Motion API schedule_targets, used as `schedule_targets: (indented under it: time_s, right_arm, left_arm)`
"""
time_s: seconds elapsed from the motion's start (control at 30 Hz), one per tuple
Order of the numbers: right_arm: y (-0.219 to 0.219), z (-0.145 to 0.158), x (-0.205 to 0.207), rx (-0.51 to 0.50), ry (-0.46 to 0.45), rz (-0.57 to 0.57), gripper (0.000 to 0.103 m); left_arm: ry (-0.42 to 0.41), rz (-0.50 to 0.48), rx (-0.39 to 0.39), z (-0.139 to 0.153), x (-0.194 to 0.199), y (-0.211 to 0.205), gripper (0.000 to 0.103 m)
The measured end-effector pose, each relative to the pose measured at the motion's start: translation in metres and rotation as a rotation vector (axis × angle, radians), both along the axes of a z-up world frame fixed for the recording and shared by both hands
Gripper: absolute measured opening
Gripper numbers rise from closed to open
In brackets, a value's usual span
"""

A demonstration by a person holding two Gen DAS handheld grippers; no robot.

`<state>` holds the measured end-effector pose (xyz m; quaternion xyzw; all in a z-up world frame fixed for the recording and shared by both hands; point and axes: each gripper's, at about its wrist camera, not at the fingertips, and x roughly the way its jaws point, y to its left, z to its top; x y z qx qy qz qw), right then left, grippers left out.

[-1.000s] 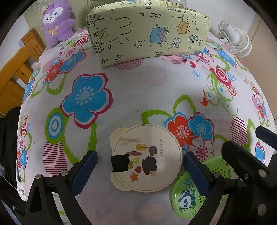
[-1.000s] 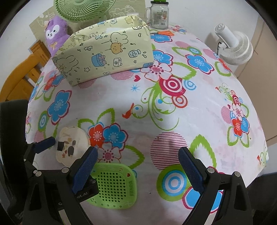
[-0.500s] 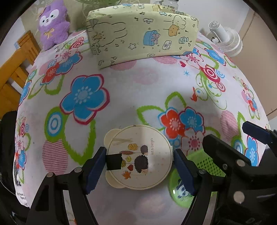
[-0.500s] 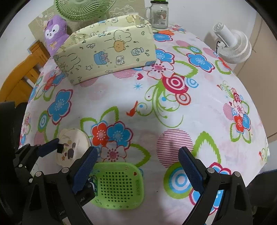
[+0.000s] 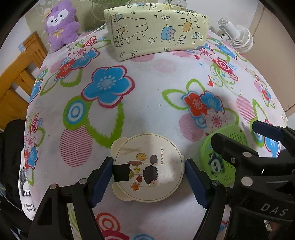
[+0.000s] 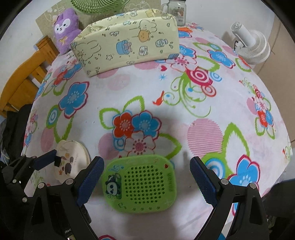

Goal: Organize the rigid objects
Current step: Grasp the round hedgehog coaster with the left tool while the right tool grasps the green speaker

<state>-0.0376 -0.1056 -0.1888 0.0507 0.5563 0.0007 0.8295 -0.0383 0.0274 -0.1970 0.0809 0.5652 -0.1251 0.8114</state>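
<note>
A round cream lid with a hedgehog print (image 5: 148, 168) lies flat on the flowered tablecloth. My left gripper (image 5: 147, 181) has closed in on it, blue pads touching its left and right rims. The lid also shows in the right wrist view (image 6: 71, 161). A green perforated panda lid (image 6: 141, 183) lies flat between the wide-open jaws of my right gripper (image 6: 145, 181), which does not touch it. The green lid shows in the left wrist view (image 5: 224, 151), partly hidden by the right gripper.
A pale yellow patterned cushion (image 6: 127, 44) lies at the back of the table. A purple plush toy (image 5: 61, 22), a green fan (image 6: 97, 6) and a glass jar (image 6: 177, 11) stand behind it. A white fan (image 6: 252, 46) stands off right, a wooden chair (image 5: 16, 77) left.
My left gripper has moved forward and narrowed from wide open onto the cream lid's rims. My right gripper has moved forward so the green lid lies between its open jaws.
</note>
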Motion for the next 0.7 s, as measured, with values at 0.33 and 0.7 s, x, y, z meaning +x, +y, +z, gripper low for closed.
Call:
schedule_targets:
  time_s: [0.33, 0.7]
  right_arm:
    - [0.010, -0.014, -0.005, -0.015, 0.044, 0.029, 0.100]
    - [0.013, -0.021, -0.006, -0.038, 0.089, 0.093, 0.103]
  left_arm:
    - [-0.005, -0.009, 0.010, -0.001, -0.011, 0.006, 0.079]
    - [0.007, -0.031, 0.022, 0.000, -0.024, 0.009, 0.080]
